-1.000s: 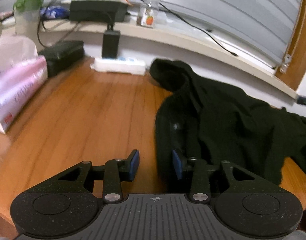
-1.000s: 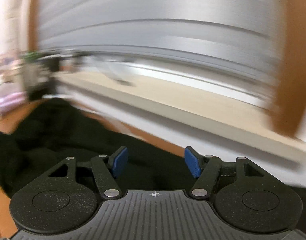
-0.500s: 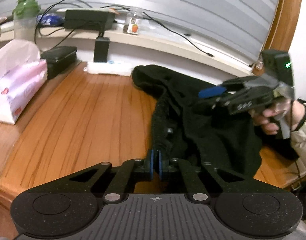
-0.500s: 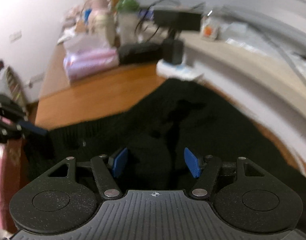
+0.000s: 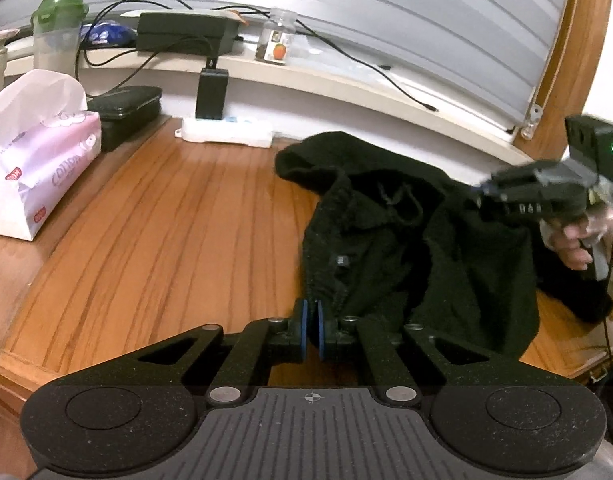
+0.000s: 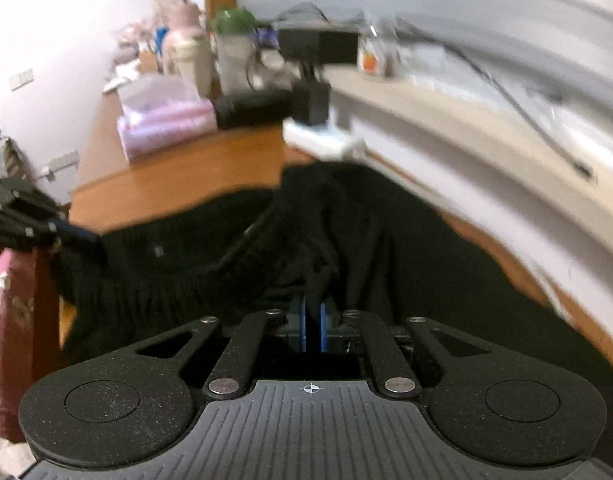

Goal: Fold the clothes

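1. The left gripper (image 5: 311,330) has its blue pads pressed together on the ribbed edge of the black garment (image 5: 406,248), at the near edge of the wooden table (image 5: 166,232).
2. The right gripper (image 6: 313,328) is likewise clamped on a fold of the same garment; in the left wrist view it appears to the garment's right (image 5: 480,196), held by a hand (image 5: 574,240).
3. The garment lies crumpled on the table, partly lifted between the two grippers, with a small tag (image 5: 341,260) whose writing is too small to read.
4. Left of the garment sits a pink tissue pack (image 5: 38,168); its lettering is only partly legible.
5. Behind the garment lies a white power strip (image 5: 226,136).
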A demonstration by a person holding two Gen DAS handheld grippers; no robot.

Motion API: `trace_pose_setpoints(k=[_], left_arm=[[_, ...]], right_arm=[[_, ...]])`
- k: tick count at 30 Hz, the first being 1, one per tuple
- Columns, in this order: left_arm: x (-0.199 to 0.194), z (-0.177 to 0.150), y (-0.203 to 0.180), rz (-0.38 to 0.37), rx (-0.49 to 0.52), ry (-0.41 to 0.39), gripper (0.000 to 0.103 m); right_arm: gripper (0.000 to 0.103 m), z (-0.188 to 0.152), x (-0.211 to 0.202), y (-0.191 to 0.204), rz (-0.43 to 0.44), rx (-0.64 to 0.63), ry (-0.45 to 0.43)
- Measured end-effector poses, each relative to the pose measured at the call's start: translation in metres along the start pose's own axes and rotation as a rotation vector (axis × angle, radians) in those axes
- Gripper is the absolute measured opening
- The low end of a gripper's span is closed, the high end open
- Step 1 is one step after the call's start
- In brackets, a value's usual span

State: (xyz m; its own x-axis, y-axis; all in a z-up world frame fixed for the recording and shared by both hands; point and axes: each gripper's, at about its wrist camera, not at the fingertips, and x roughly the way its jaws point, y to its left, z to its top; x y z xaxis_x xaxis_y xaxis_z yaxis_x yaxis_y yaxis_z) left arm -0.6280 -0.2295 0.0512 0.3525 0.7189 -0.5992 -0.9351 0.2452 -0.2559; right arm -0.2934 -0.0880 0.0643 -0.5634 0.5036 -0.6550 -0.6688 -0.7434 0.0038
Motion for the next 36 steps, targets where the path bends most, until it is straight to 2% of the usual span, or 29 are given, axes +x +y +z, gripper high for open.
trace_pose_setpoints(k=[7, 10, 13, 17, 19, 21, 28, 32, 33, 34, 36], left_arm=[[-0.013, 0.011, -0.009, 0.039, -0.005, -0.064, 0.007], [-0.021, 0.016, -0.021, 0.032, 0.015, -0.093, 0.021], [-0.019, 0.016, -0.035, 0.001, 0.043, -0.086, 0.023], [-0.007, 0.010, -0.051, -0.065, 0.068, -0.036, 0.023], [0.000, 0.006, -0.055, -0.080, 0.070, -0.014, 0.030], [0.004, 0.006, -0.057, -0.107, 0.063, -0.002, 0.033], [0.004, 0.008, -0.059, -0.145, 0.042, -0.008, 0.037], [0.015, 0.003, -0.064, -0.128, 0.071, 0.027, 0.034], [0.018, 0.003, -0.064, -0.126, 0.079, 0.033, 0.019], [0.017, 0.003, -0.065, -0.127, 0.084, 0.027, 0.010], [0.014, 0.004, -0.066, -0.129, 0.092, 0.012, 0.009]], right_arm=[[0.013, -0.012, 0.002, -0.003, 0.009, 0.023, 0.008], [0.012, -0.007, 0.001, -0.002, 0.020, 0.034, -0.017], [0.009, -0.002, 0.002, 0.001, 0.029, 0.032, -0.031], [0.008, 0.000, 0.004, 0.008, 0.016, 0.015, -0.058], [0.008, 0.002, 0.003, 0.009, 0.014, 0.030, -0.084], [0.008, 0.007, 0.003, 0.011, 0.012, 0.031, -0.103], [0.008, 0.024, 0.006, 0.024, 0.008, 0.002, -0.146], [0.008, 0.024, 0.009, 0.029, 0.006, -0.014, -0.148], [0.008, 0.025, 0.010, 0.029, 0.008, -0.014, -0.149], [0.008, 0.026, 0.010, 0.029, 0.010, -0.013, -0.153], [0.008, 0.029, 0.010, 0.029, 0.014, -0.009, -0.161]])
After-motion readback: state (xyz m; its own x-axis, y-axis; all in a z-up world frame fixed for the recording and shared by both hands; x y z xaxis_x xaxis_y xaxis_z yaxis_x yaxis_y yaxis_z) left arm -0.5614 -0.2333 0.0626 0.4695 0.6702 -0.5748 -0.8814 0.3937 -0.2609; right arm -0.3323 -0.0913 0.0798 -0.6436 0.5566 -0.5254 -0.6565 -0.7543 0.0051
